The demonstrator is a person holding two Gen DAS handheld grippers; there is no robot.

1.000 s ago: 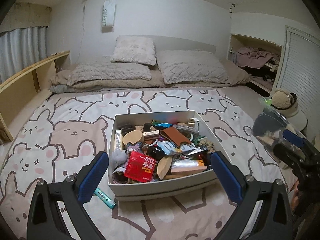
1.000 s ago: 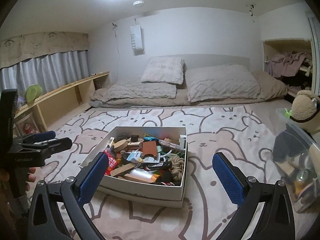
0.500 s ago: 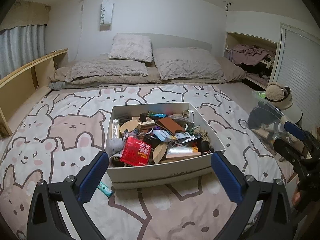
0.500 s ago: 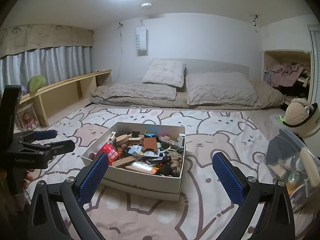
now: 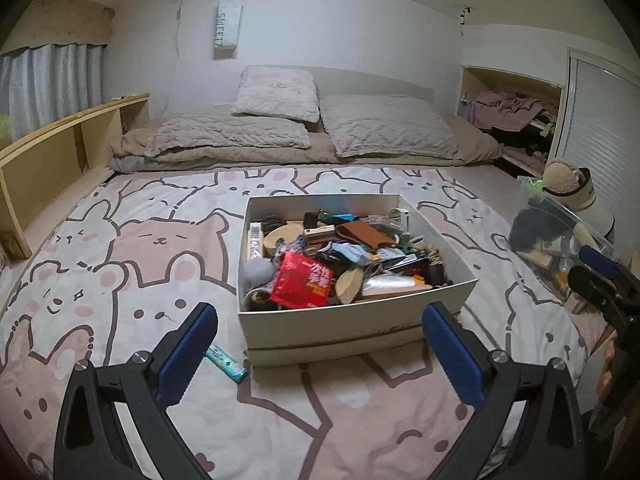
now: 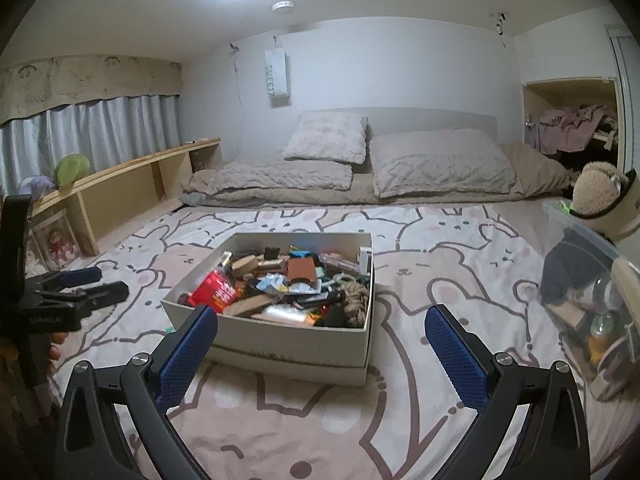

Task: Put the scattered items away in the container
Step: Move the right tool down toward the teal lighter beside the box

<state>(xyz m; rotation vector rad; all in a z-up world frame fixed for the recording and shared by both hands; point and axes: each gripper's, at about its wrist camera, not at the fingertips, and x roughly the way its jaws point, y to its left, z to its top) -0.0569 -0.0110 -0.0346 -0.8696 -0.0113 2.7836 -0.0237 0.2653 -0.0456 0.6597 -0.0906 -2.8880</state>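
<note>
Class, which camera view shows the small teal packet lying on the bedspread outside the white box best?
The left wrist view: the teal packet lies in plain sight beside the white box's near-left corner. In the right wrist view only a sliver of teal peeks out beside the box.

White wall bag (image 5: 228,24): "SWEET" printed vertically (last letter unclear) (image 6: 277,73). Red packet (image 5: 304,280) in box (image 5: 360,324): white print, unreadable. Green tube (image 5: 226,364) on bedspread: small print, illegible.

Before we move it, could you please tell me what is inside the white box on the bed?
The white box is heaped with small items: a red packet, brown pouch, coiled rope. Whatever lies beneath that top layer is covered.
</note>
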